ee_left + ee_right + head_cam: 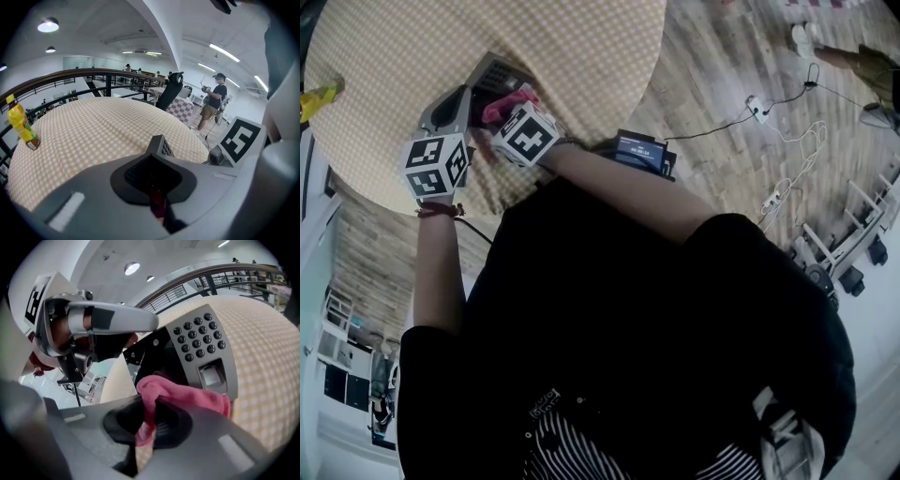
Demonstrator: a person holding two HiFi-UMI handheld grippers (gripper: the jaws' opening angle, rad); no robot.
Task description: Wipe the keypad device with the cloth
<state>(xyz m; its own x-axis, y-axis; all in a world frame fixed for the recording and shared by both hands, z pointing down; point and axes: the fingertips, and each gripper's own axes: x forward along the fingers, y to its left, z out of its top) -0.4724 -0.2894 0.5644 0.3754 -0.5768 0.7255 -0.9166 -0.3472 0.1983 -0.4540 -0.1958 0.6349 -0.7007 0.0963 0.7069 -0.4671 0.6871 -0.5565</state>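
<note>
At the table (581, 56) edge, left gripper (156, 187) clamps the keypad device (224, 363) while right gripper (149, 426), pinching the cloth (187, 397), presses it below the keys (197, 336); wiping looks unfinished.

Left gripper (157, 187), right gripper (147, 423) both clamped, side by side.
</note>
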